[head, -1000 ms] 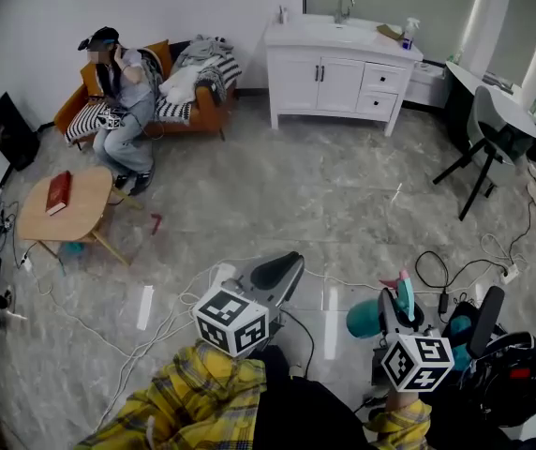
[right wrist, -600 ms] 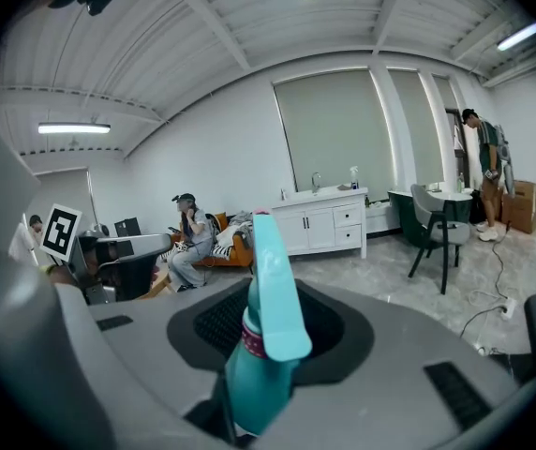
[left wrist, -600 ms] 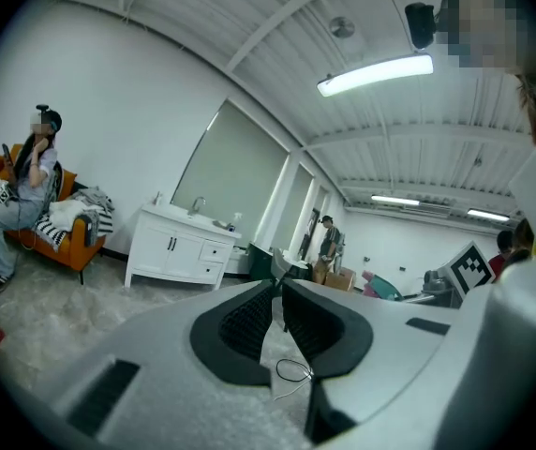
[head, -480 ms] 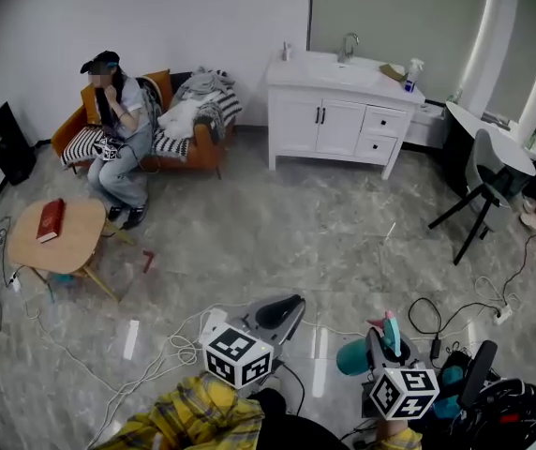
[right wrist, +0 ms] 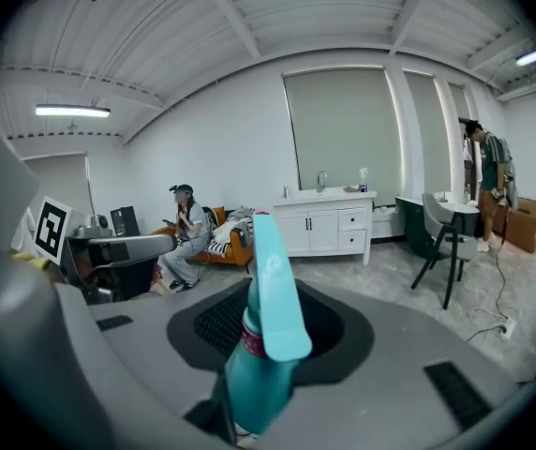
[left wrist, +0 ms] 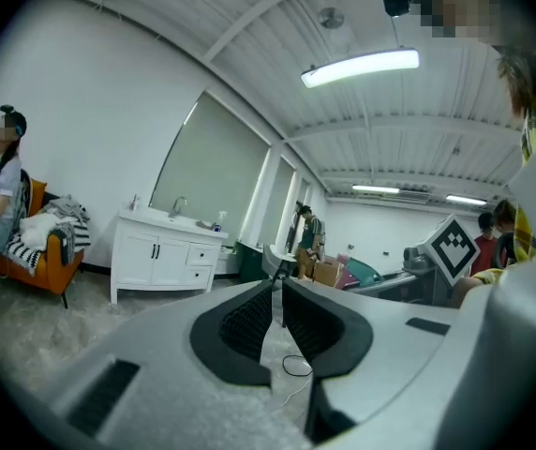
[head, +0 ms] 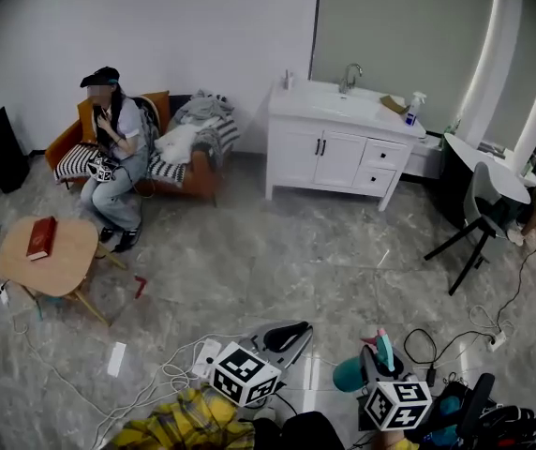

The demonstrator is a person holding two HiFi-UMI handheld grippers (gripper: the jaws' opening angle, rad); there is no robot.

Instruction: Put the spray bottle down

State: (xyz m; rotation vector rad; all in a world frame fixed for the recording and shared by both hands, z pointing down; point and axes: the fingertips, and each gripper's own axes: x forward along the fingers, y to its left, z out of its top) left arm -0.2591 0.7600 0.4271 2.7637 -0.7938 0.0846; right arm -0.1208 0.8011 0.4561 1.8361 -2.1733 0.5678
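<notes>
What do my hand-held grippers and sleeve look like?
The left hand-held gripper and right hand-held gripper are grey with black ribbed pads. The left cube and right cube are white with black square markers. The sleeve is yellow plaid.

I see a person [head: 113, 153] seated on the sofa [head: 196, 182], a book [head: 40, 237] on the table [head: 62, 262], and a sink cabinet [head: 338, 162] against the wall.

grey marble floor [head: 277, 251] carries loose cables [head: 170, 378], round table [head: 67, 261].
</notes>
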